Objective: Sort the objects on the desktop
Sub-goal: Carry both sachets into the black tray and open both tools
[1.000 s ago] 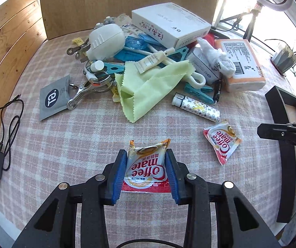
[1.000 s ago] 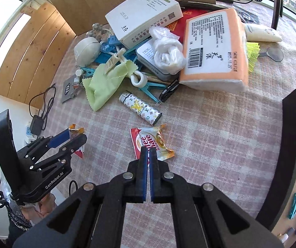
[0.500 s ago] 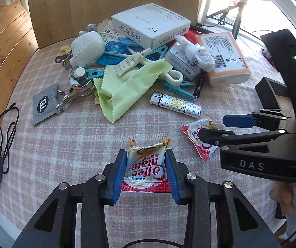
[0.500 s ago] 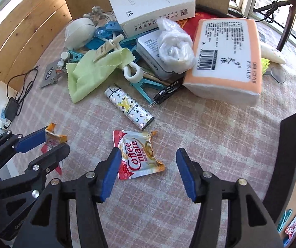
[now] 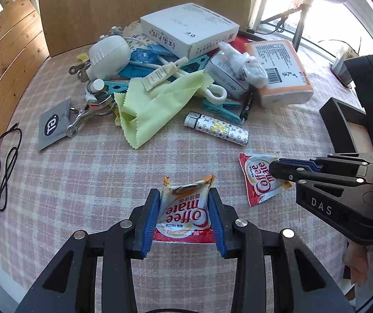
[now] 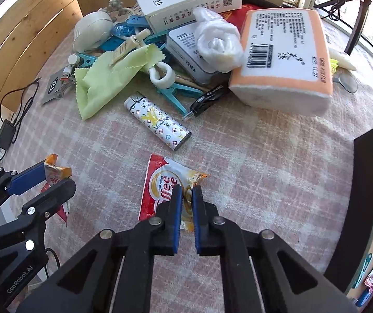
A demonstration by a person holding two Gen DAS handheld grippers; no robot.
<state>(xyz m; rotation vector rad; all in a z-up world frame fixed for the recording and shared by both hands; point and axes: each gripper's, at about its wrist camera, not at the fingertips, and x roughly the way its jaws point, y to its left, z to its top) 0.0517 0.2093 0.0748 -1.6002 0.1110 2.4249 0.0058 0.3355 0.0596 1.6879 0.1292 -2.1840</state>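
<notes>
the left gripper (image 5: 184,208) is clenched on a coffee-mate sachet (image 5: 184,208), held upright between its blue pads at the lower centre of the left wrist view. the right gripper (image 6: 186,206) has its jaws nearly together around the edge of a second coffee-mate sachet (image 6: 164,182), which lies flat on the checked table (image 6: 264,172) at the centre of the right wrist view; whether the pads have truly caught the foil or only straddle it, i cannot tell for sure, though they look closed on it.

the risks, as i judge them: the flat sachet is thin and slick, so a pinch on one crimped corner may slip out on lifting, or the pads may grab the tablecloth with it and drag the cloth. just above it in the frame lies a patterned lighter (image 6: 157,122), near enough to be nudged by a sideways pull. the two grippers sit close together, so they could knock one another. the black tray (image 6: 369,195) at the right edge looks like the sorting place, and a loose grip could drop the sachet short.
</notes>
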